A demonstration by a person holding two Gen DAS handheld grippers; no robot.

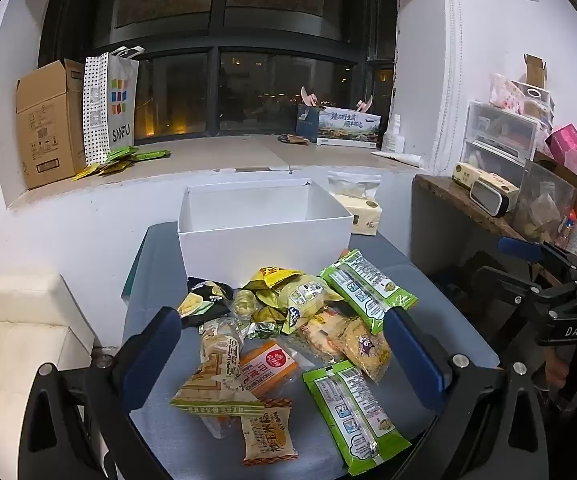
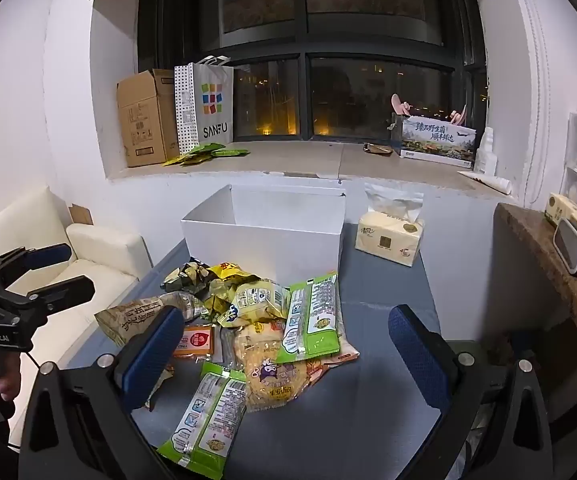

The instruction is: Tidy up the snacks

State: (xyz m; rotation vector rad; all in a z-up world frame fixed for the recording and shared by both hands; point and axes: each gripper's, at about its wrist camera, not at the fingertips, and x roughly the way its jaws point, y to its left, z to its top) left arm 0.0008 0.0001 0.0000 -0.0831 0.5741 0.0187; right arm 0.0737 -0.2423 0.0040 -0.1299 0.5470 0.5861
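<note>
Snacks (image 1: 288, 336) lie in a loose, overlapping heap at the centre of both views, on the grey desk (image 2: 384, 320) just in front of an open white box (image 1: 260, 236), which looks empty. Two long green packets (image 1: 354, 412) sit at the heap's lower and right edges, an orange sachet (image 1: 268, 364) in the middle.

Left tool (image 1: 284, 360) hangs above the heap with jaws spread wide, grasping nothing; right tool (image 2: 288, 364) likewise, released and empty.

As a judgement: because the wrappers overlap and look slick, a pinch could drag neighbours along or slip off, and a push might slide packets over the desk's near edge.

Readable writing: "SANFU" on the paper bag (image 2: 212, 108) in the upper left on the windowsill, "DAS" and "GenRobot.AI" on the tool bodies. A tissue pack (image 2: 390, 236) stands right of the box.
</note>
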